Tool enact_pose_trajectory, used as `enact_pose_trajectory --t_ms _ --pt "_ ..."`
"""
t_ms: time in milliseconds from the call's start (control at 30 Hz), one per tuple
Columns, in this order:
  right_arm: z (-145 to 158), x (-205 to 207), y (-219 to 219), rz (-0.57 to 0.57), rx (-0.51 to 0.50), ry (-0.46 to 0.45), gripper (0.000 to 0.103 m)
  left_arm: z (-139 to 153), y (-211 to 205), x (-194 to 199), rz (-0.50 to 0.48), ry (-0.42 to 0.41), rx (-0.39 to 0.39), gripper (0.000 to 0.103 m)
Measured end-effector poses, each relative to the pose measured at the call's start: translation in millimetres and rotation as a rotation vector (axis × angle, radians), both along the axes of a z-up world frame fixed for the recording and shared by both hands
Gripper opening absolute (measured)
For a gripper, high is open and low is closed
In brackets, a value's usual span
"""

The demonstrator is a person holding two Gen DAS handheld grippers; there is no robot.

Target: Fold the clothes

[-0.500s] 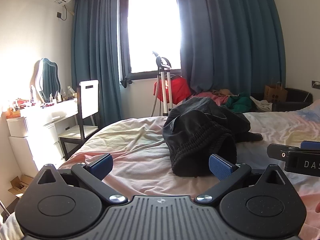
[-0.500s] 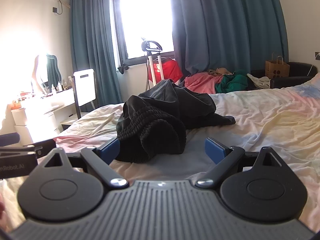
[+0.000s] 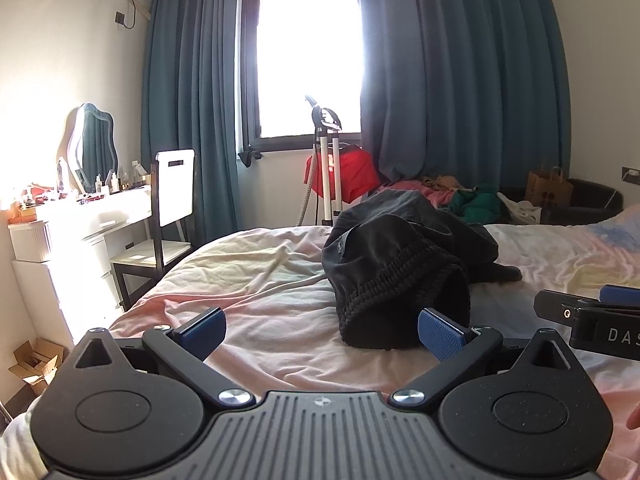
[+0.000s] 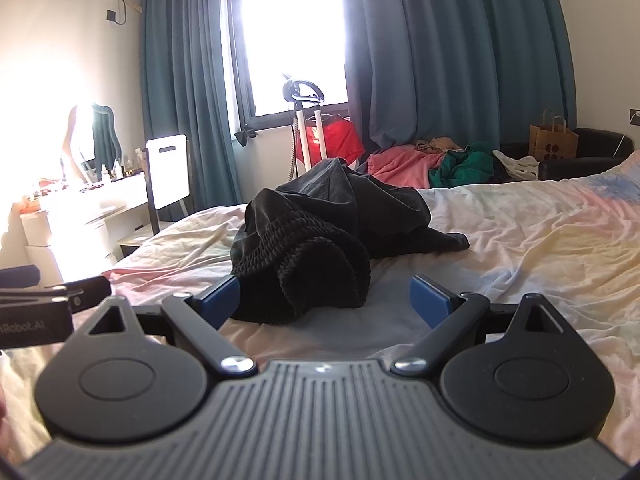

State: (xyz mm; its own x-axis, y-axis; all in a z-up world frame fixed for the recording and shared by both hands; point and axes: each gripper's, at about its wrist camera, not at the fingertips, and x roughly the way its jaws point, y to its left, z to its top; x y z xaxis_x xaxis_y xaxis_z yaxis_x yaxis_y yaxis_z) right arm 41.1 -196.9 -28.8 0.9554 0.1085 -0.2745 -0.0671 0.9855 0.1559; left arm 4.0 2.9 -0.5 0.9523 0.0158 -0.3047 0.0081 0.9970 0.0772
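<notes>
Left wrist view: looking across the bed (image 3: 256,280) at the black garment (image 3: 400,276), lying bunched in a heap mid-mattress, ribbed waistband facing the camera. Left gripper (image 3: 322,330) hanging spread wide, nothing between the pads, right-side pad just in front of the heap's near edge. Right gripper's tip showing at the right edge. Probably still approaching, nothing folded yet. Best going for the waistband first: pinching one layer at each end, lifting and shaking flat before any fold, avoiding grabbing sheet along with cloth. Right wrist view: same black garment (image 4: 316,240) sitting left of centre, right gripper (image 4: 324,300) also spread wide and empty, left-side pad close by the heap. Showing here and not in the other view: the trailing leg end running out flat to the right, plus more of the clothes pile (image 4: 432,164) beyond the bed. Left view alone showing the cardboard boxes (image 3: 32,364) on the floor.
</notes>
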Motion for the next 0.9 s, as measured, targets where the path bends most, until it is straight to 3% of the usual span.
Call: enact_pose_trajectory --t_ms 900 --pt "-3.7 0.2 3.2 0.003 -0.011 -0.002 0.093 -3.8 3.6 4.1 0.007 0.010 -0.006 0.103"
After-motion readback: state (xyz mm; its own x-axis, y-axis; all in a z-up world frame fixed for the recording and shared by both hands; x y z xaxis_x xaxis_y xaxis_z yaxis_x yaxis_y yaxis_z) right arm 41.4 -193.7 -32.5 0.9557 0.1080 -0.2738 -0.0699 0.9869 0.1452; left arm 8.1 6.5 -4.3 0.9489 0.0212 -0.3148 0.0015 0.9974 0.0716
